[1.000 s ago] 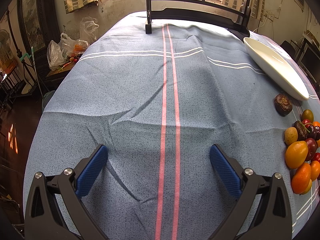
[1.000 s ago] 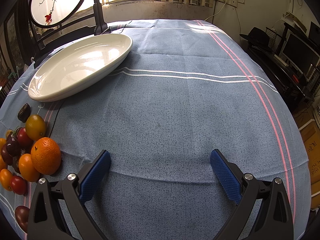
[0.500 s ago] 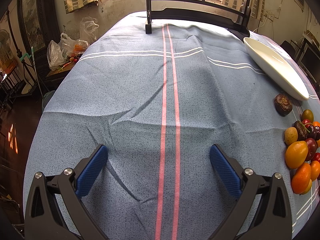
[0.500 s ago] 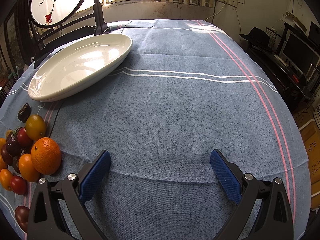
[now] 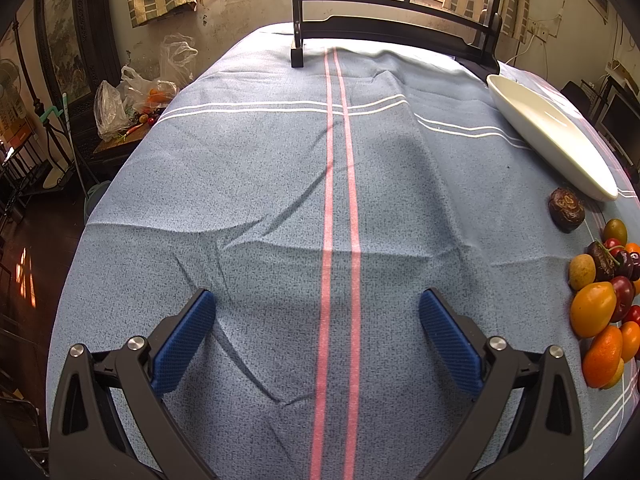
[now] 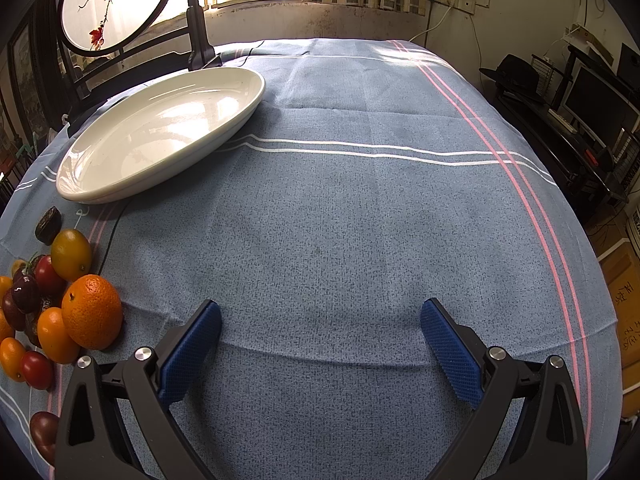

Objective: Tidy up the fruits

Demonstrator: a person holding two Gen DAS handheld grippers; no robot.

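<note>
A pile of small fruits lies on the blue tablecloth: an orange point(image 6: 92, 312), yellow and red tomatoes point(image 6: 71, 254) and a dark wrinkled fruit point(image 6: 48, 225). The same pile point(image 5: 594, 310) sits at the right edge of the left wrist view, with the dark fruit point(image 5: 566, 210) apart. An empty white oval plate point(image 6: 160, 132) lies beyond the pile; it also shows in the left wrist view point(image 5: 552, 136). My left gripper point(image 5: 316, 316) is open and empty over bare cloth, left of the pile. My right gripper point(image 6: 320, 320) is open and empty, right of the pile.
A dark wooden stand with a round painted screen point(image 6: 116, 4) stands at the table's far edge. Plastic bags point(image 5: 132, 100) lie on a low stand to the left of the table. A monitor and shelves point(image 6: 592, 108) stand to the right. The tablecloth point(image 5: 280, 184) has creases.
</note>
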